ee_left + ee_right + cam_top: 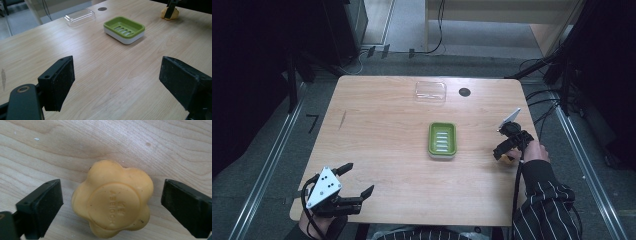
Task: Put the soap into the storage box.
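The right gripper (506, 149) hangs over a yellow flower-shaped soap (112, 198) that lies flat on the wooden table (387, 145) near its right edge, well apart from the green soap dish (442, 140) at the middle and from the clear lid (430, 92) at the far side. In the right gripper view the soap sits between the two black jaws with bare wood showing on either side of it, so the jaws stand apart and nothing is clamped. The left gripper (354, 181) rests near the front left corner of the table, its jaws also spread wide with only tabletop between them; from its view the soap (169, 13) is a small yellow lump far off, behind one black jaw of the other gripper. The soap looks like a solid, stiff bar, light enough to lift with one gripper, with a raised round centre bearing stamped letters and a rim of rounded lobes. Its surface seems smooth and waxy, so it is likely to be slippery, and a hard squeeze could dent or mark it. The rounded lobes may let it twist or pop out if the pads land on two bulges. The safest hold is probably low across the middle of its width, pads square on opposite sides where the edge is thickest, closing gently until it stops sliding, then lifting level toward the dish
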Motion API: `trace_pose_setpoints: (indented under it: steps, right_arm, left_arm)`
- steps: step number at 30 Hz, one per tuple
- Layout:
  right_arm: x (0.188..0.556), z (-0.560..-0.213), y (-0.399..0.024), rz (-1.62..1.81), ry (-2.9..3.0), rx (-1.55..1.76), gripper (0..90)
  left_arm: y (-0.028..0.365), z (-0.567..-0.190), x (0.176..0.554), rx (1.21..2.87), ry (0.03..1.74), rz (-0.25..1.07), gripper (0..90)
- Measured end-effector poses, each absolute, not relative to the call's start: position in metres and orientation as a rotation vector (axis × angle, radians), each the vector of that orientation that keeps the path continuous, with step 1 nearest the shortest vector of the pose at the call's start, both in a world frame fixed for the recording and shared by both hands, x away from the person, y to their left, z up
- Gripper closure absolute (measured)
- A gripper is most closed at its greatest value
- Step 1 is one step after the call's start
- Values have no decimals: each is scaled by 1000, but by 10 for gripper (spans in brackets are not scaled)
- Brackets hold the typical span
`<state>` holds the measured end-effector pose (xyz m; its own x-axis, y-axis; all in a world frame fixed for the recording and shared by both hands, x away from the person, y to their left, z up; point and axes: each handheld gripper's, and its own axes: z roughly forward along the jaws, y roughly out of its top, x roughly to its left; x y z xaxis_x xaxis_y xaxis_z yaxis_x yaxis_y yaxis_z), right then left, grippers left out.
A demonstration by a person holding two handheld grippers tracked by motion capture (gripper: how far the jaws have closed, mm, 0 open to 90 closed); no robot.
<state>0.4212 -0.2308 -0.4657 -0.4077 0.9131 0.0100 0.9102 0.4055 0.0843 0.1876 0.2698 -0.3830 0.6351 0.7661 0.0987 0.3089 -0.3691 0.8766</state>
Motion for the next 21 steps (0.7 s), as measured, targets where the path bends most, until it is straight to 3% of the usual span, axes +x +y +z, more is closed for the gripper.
trace_pose_setpoints:
  steps: [3, 6, 21]
  right_arm:
    - [421, -467, -230, 107, 2617, 1693, 55]
    - [422, -470, -230, 92, 2635, 1686, 130]
    - [422, -473, -231, 65, 2647, 1685, 228]
  left_arm:
    - [270, -383, 188, 1949, 847, 635, 136]
    - [270, -383, 188, 1951, 845, 634, 136]
    - [270, -383, 188, 1950, 846, 635, 135]
